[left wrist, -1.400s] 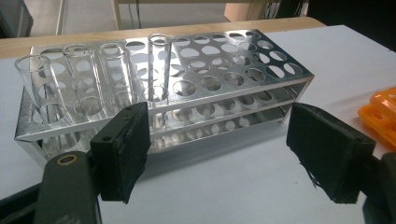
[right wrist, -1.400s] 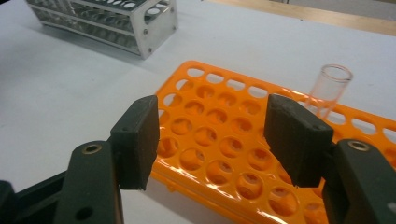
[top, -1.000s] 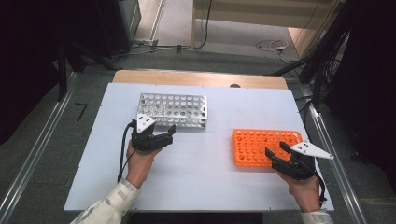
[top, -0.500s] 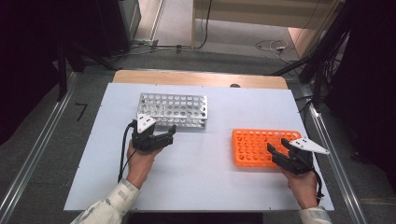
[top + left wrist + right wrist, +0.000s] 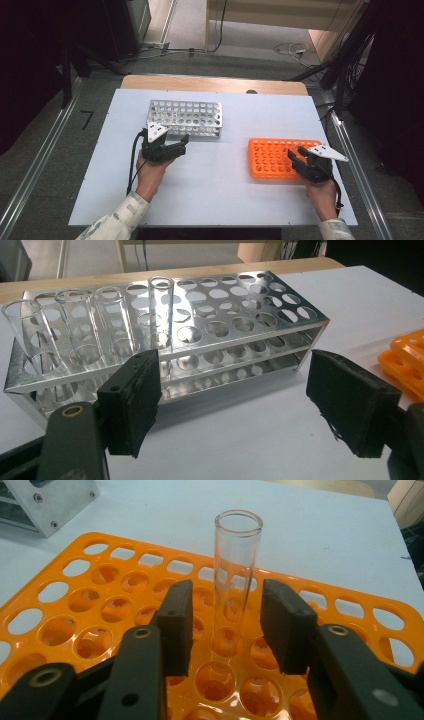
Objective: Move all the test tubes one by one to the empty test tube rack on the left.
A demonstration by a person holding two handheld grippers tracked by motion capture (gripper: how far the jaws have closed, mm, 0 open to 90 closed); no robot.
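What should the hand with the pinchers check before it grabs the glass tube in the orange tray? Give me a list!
1. Glass tube stands upright in the orange rack: ok.
2. Tube sits between the right gripper jaws, which have just been closing: ok.
3. Pads pressing the glass: not ok, gaps on both sides.
4. Tube centred between the pads: cannot tell.
5. Left gripper open, holding nothing, in front of the metal rack: ok.
6. No other tube beside it in the orange rack: ok.
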